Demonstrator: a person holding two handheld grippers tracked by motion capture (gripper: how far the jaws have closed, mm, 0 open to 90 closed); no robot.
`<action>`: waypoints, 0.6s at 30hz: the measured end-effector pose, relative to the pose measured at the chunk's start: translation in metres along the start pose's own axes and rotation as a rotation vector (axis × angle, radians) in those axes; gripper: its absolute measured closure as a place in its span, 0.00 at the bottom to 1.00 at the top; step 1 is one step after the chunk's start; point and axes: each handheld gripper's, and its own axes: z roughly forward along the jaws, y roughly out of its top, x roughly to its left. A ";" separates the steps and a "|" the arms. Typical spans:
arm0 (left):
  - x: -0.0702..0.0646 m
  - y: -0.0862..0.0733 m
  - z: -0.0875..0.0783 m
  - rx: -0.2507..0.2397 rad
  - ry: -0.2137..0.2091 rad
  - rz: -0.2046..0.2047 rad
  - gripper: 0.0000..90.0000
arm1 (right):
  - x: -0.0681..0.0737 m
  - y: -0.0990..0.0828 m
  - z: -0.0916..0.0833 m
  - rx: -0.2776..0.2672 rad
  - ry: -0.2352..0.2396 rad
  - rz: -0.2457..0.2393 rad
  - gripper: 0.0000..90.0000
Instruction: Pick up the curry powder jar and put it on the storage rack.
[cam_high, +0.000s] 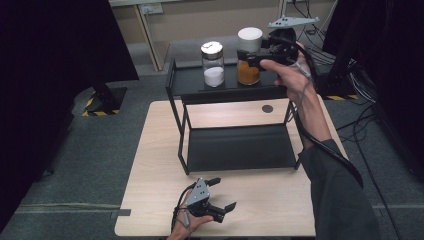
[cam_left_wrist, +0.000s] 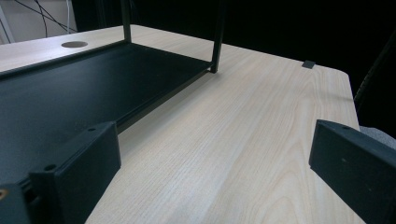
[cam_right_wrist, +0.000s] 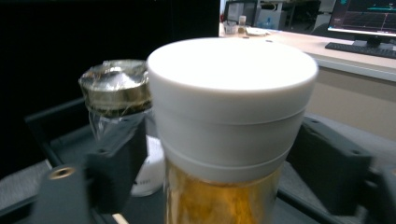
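The right gripper (cam_high: 256, 59) has let go around the orange jar (cam_high: 248, 70) on the rack's (cam_high: 227, 94) top; next, pull away. The left gripper (cam_high: 222, 194) waits open below the rack.

lower shelf (cam_high: 239, 147) bare, silver-lidded jar (cam_high: 213, 64) (perhaps touching) beside orange jar (cam_high: 249, 56)

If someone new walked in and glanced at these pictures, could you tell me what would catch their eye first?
Most likely the jar of orange powder with a white lid, standing on the top tier of the black shelf with the right gripper set around it. Beside it, to the left, stands a jar of white powder with a shiny lid. Near the table's front edge the left gripper rests with its fingers spread wide.
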 end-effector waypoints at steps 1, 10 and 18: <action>0.000 0.000 0.000 0.000 0.000 0.000 0.02 | 0.001 0.001 -0.001 0.006 -0.003 0.000 0.15; -0.001 0.000 0.001 0.003 0.001 0.001 0.02 | 0.006 -0.007 -0.020 -0.016 0.016 0.005 0.04; -0.001 0.000 0.001 0.007 0.003 0.004 0.02 | 0.011 -0.022 -0.036 -0.038 0.034 0.007 0.01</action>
